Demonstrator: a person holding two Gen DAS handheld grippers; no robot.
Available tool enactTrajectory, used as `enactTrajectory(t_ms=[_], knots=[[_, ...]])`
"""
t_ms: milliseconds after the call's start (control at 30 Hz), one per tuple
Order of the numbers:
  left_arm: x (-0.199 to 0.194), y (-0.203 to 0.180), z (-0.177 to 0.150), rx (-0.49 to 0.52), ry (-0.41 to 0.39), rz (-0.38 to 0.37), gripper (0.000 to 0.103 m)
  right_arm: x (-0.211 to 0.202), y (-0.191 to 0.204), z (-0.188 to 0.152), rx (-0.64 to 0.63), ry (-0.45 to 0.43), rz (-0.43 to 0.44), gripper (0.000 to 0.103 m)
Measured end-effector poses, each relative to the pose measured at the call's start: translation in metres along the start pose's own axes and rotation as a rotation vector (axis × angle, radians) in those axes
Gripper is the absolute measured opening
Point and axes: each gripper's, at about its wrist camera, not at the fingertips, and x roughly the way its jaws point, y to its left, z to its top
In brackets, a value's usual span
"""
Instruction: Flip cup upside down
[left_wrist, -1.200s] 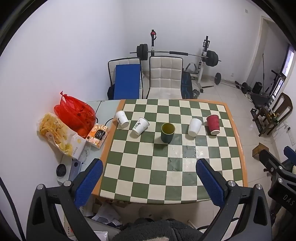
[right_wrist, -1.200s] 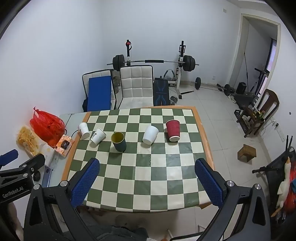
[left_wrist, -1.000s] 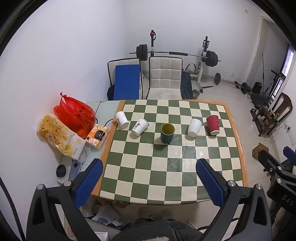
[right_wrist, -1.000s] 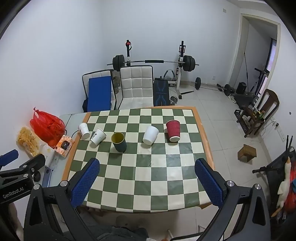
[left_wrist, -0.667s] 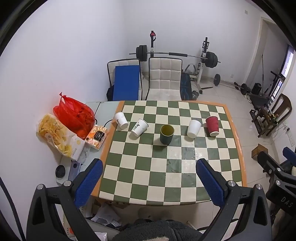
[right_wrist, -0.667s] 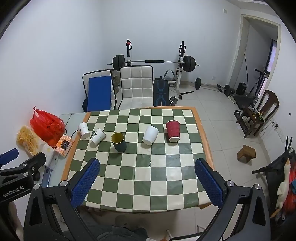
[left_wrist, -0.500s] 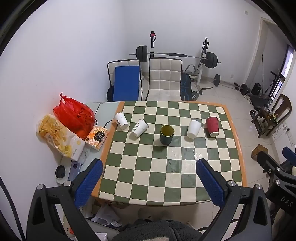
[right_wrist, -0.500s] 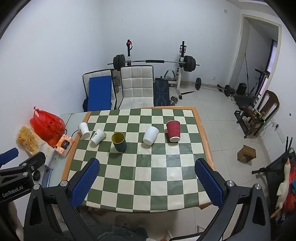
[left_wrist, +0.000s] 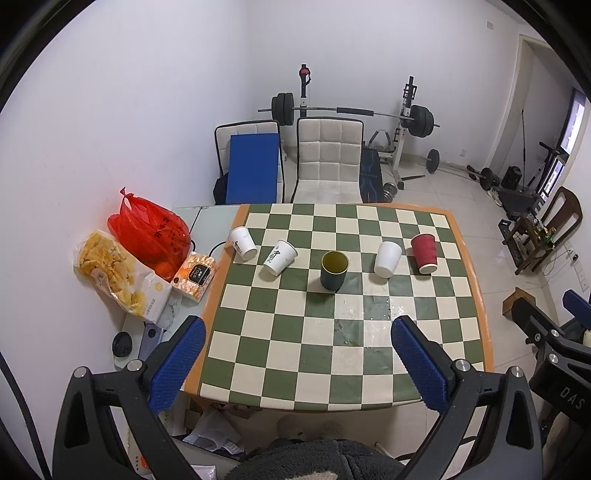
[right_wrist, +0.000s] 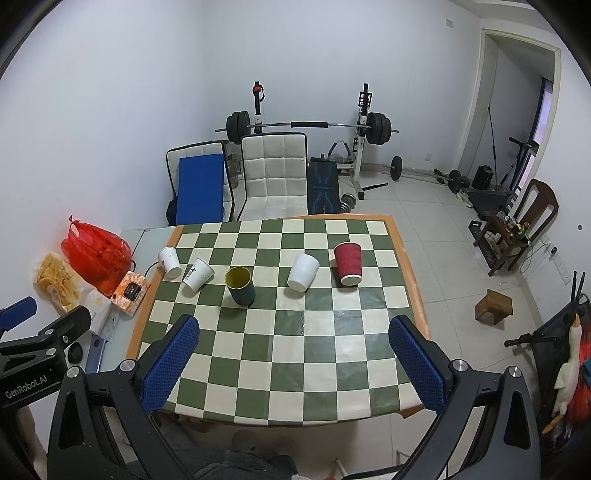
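Jaws: left gripper and right gripper both spread wide, holding nothing.
Cup position: dark green cup stands well ahead of both pairs of jaws, mid-table, clear of the blue pads.
Cup look: upright, mouth up, yellow inside; white cups and a red cup flank it, mouths down.
Pose: both grippers hover above the near edge of the checkered table, angled downward.
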Motion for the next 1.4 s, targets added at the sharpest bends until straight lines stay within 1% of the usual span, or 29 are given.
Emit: enactTrajectory(t_ms=[133, 233, 467, 600, 633, 700, 967, 1033, 1167, 1233, 1400], knots=[[0.000, 0.000, 0.000, -0.003, -0.004, 0.002, 0.103, -0.001, 0.000, -0.001, 0.000, -0.002, -0.001, 0.103], [-0.005, 0.001, 0.012, -0.008, -0.009, 0.002, 0.103, -0.002, -0.001, -0.001, 0.000, -0.002, 0.000, 0.103], [-0.005, 0.002, 0.015, -0.006, -0.011, -0.001, 0.103, -0.003, -0.001, -0.002, 0.001, -0.004, 0.000, 0.103], [-0.009, 0.007, 0.010, -0.004, -0.019, -0.002, 0.103, -0.004, -0.001, -0.003, 0.000, -0.004, -0.001, 0.103], [-0.009, 0.007, 0.010, -0.005, -0.019, -0.002, 0.103, -0.003, 0.004, 0.006, 0.001, -0.002, 0.001, 0.103], [-0.009, 0.007, 0.010, -0.007, -0.020, 0.000, 0.103, -0.002, 0.007, 0.009, 0.002, 0.000, 0.001, 0.103], [-0.009, 0.008, 0.009, -0.004, -0.023, -0.002, 0.103, -0.002, 0.006, 0.004, 0.001, -0.004, 0.002, 0.103], [-0.009, 0.008, 0.010, -0.006, -0.023, -0.003, 0.103, -0.005, 0.007, 0.015, 0.001, -0.003, 0.004, 0.103], [-0.009, 0.008, 0.009, -0.004, -0.023, -0.003, 0.103, -0.006, 0.007, 0.014, 0.002, -0.006, 0.001, 0.103], [-0.009, 0.007, 0.008, -0.005, -0.024, -0.002, 0.103, -0.007, 0.010, 0.021, 0.002, -0.007, 0.002, 0.103], [-0.010, 0.007, 0.009, -0.005, -0.028, -0.002, 0.103, -0.006, 0.009, 0.022, 0.002, -0.008, 0.001, 0.103]])
